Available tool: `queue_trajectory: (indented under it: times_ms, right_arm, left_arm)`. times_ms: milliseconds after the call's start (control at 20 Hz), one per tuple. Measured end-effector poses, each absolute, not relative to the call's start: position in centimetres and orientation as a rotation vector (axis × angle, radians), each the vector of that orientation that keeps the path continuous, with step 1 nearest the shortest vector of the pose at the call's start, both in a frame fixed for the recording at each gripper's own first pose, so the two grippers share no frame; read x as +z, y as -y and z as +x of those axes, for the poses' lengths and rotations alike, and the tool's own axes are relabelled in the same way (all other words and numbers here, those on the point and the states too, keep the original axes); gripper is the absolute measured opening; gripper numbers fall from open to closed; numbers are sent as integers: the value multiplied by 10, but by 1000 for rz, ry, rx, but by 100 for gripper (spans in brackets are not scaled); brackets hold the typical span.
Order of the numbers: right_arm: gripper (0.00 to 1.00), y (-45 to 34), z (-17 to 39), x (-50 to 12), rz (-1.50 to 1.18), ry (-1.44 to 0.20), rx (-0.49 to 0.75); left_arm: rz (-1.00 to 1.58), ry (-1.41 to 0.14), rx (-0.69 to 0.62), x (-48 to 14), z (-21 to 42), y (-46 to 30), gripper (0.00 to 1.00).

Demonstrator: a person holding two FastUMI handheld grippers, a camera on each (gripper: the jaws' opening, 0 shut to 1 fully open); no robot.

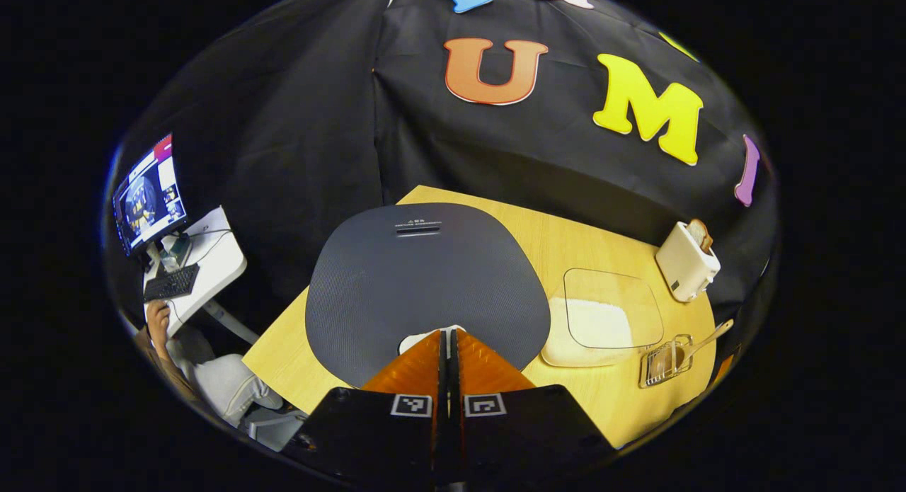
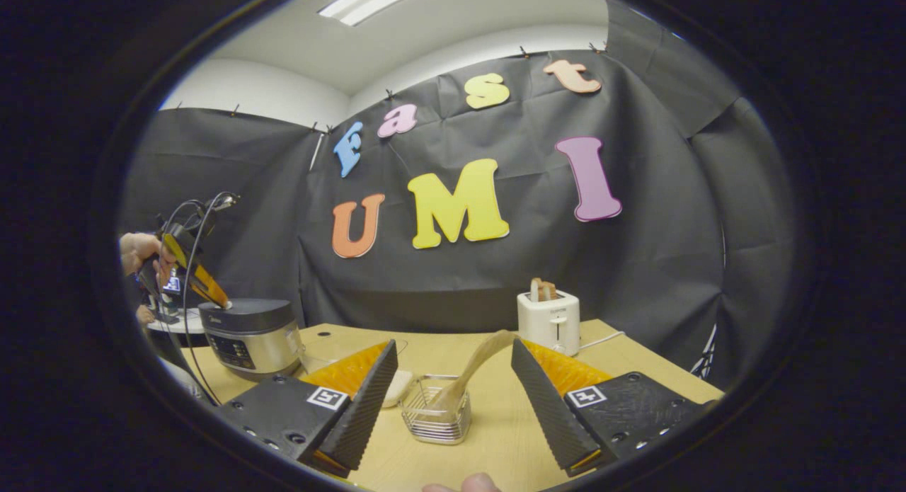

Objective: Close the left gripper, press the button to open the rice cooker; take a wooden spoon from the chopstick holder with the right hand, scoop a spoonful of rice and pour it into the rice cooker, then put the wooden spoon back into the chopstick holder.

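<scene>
The rice cooker sits on the pale wooden table. Its dark lid is wide, rounded and finely dotted, and it is down. In the right gripper view the cooker has a shiny metal body with a dark panel on the front. There is small writing near the lid's slot, too tiny to read.

The left gripper has its two fingers pressed together with nothing between them, and their tips rest at the near edge of the lid. In the right gripper view, a hand holds this gripper tilted down onto the cooker.

Beside the cooker is a clear container with white rice. Next to that stands the chopstick holder, a small wire basket, with the wooden spoon leaning in it.

The right gripper is spread wide, with the holder between its ridged fingers but not touching them.

A white toaster with bread stands near the wall. Off the table are a screen and keyboard.
</scene>
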State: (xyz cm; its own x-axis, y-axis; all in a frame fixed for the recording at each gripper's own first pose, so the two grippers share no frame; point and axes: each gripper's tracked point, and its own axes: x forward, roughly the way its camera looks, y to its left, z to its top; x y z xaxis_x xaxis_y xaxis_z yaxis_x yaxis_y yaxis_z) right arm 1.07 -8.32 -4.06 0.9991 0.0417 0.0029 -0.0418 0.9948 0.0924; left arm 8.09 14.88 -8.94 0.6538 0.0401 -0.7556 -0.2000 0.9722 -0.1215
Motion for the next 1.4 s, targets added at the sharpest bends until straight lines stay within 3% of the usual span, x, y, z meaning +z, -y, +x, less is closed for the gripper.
queue_trajectory:
  times_ms: [350, 400, 450, 600, 900, 1000, 1050, 1100, 1150, 1200, 1350, 1400]
  right_arm:
    - [96, 93, 14, -46, 127, -2, 41]
    - [92, 96, 14, -47, 127, -3, 36]
    - [96, 98, 15, -47, 130, -2, 33]
    - [96, 101, 13, -47, 138, -3, 29]
    - [96, 103, 8, -38, 131, 17, 20]
    - [96, 105, 6, -33, 128, 27, 15]
    - [96, 107, 5, -30, 125, 32, 11]
    - [96, 109, 2, -29, 121, 37, 6]
    - [96, 111, 1, -27, 119, 41, 0]
    - [96, 113, 0, -25, 117, 44, -6]
    - [96, 117, -5, -21, 99, 54, -22]
    - [96, 117, -6, -20, 96, 55, -25]
  left_arm:
    - [-196, -858, 157, -95, 85, -154, 3]
    - [-190, -854, 157, -94, 87, -153, 3]
    - [-189, -849, 159, -92, 88, -153, 3]
    - [-156, -861, 171, -87, 87, -156, 3]
    - [-133, -647, 182, -12, 110, -164, 3]
    - [-173, -603, 164, 9, 114, -161, 13]
    - [-189, -587, 162, 18, 114, -159, 23]
    - [-196, -561, 157, 26, 115, -158, 37]
    - [-185, -524, 152, 36, 117, -159, 61]
    - [-153, -490, 154, 44, 118, -161, 62]
    - [-100, -408, 165, 61, 118, -161, 100]
    - [-88, -385, 168, 67, 115, -161, 99]
